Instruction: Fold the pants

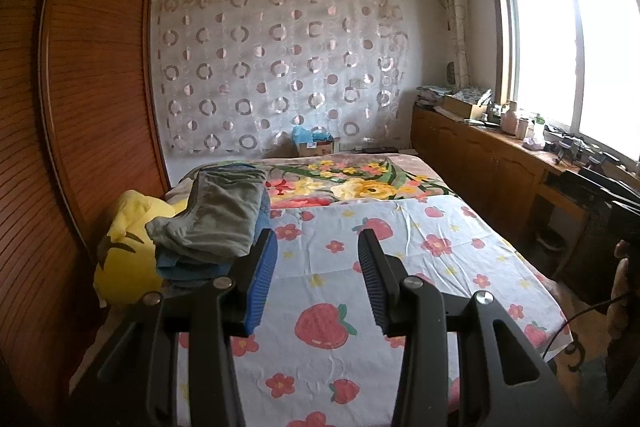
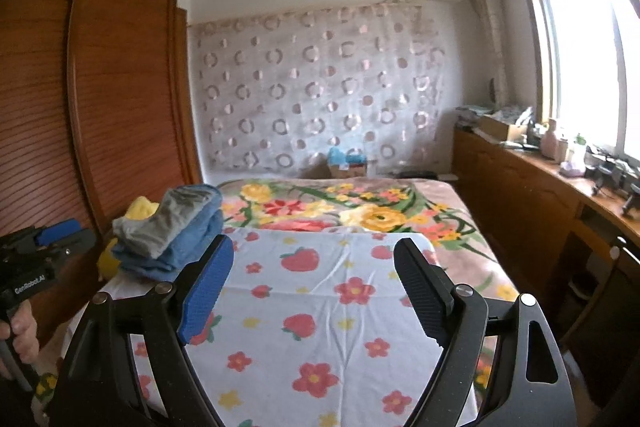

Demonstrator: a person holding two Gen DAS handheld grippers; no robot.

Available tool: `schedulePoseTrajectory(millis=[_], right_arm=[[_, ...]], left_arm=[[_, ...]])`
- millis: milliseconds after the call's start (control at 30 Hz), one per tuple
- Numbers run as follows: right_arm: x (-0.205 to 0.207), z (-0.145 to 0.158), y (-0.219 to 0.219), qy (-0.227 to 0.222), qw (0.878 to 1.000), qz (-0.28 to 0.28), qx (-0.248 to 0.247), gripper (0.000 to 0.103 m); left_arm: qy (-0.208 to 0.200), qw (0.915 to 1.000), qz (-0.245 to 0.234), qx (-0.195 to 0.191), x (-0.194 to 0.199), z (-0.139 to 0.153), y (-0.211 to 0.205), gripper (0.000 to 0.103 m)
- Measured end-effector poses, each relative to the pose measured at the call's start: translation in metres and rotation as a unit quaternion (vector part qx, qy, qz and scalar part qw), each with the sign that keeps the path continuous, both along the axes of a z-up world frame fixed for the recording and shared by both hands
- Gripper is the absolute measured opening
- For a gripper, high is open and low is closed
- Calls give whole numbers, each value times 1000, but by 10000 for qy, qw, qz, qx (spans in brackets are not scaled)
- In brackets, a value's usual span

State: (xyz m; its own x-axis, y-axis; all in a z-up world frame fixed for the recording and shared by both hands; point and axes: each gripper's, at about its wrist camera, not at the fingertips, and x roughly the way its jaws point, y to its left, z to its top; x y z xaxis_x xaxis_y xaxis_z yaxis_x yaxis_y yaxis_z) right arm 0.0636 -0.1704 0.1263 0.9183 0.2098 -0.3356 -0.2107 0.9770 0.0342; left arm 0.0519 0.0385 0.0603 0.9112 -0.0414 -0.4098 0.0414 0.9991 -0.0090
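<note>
Both grippers' fingers (left (image 1: pixel 318 255), right (image 2: pixel 314 267)) gape empty; folded pants (image 1: pixel 216 223) stacked bedside.

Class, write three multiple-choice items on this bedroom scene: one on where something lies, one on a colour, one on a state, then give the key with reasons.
1. Where does the pile of folded grey and blue clothes lie on the strawberry-print bed sheet?
A. near the wooden wardrobe
B. near the window
C. in the middle

2. What colour is the plush toy beside the pile?
A. red
B. yellow
C. green

3. What is between the right gripper fingers?
A. grey trousers
B. a blue towel
C. nothing

Key: A, the pile sits at the sheet's edge by the wardrobe; B, the toy is bright yellow; C, only sheet shows between the spread fingers.
</note>
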Motion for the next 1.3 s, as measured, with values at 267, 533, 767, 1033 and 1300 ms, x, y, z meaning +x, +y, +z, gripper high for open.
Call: schedulePoseTrajectory(millis=[267, 533, 767, 1033, 1300], right_arm=[[-3, -6, -3, 40, 10000, -23, 43, 84], [-4, -8, 3, 50, 10000, -1, -8, 84], [-5, -10, 7, 47, 10000, 17, -5, 84], [-7, -12, 11, 45, 10000, 45, -7, 84], [-7, -14, 14, 41, 10000, 35, -21, 84]], left_arm=[[26, 10000, 84, 20, -6, -2, -1, 42], [25, 10000, 89, 28, -7, -1, 0, 42], [16, 10000, 88, 26, -7, -1, -1, 42], [20, 10000, 91, 27, -7, -3, 0, 42], [19, 10000, 88, 32, -7, -3, 0, 42]])
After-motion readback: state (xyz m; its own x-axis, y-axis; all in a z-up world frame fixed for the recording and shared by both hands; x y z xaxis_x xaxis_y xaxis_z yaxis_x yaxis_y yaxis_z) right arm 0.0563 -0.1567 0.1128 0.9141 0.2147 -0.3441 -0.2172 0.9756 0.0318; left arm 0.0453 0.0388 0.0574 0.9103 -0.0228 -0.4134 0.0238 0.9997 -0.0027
